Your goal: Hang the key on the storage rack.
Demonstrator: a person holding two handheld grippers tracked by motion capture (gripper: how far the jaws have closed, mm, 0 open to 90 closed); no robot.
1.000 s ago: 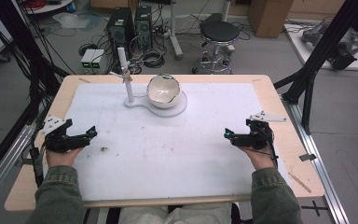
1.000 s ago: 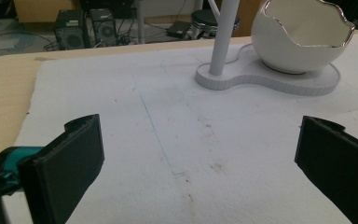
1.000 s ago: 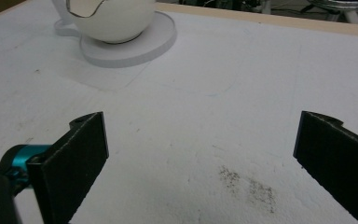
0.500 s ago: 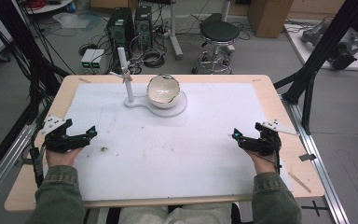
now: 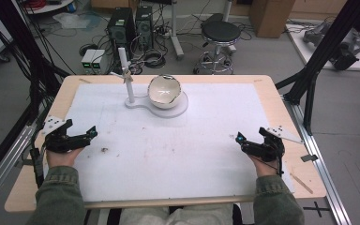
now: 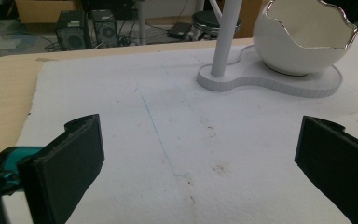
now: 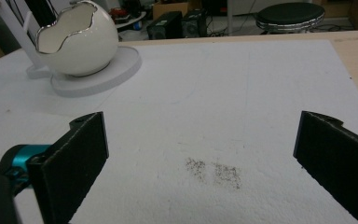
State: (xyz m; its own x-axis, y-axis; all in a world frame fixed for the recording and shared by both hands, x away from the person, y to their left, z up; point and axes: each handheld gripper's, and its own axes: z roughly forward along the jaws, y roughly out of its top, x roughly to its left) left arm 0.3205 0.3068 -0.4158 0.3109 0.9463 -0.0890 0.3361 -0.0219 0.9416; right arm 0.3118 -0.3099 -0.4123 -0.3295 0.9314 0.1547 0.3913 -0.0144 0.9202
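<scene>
The bowl (image 5: pixel 165 92) lies ahead of both released grippers — right of the left gripper (image 5: pixel 86 135) (nearer), left of the right gripper (image 5: pixel 251 139).

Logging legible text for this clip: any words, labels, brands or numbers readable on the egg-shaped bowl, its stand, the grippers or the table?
None can be read.
Egg-shaped bowl: plain white with a silver rim, no lettering.
White stand: blank.
Left gripper and right gripper: no legible markings.
White table cover: only stains and faint lines.

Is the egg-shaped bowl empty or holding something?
Empty, as far as visible. The bowl sits upright on its stand, and the inner wall showing past the jagged rim is bare white; the very bottom is hidden.
</scene>
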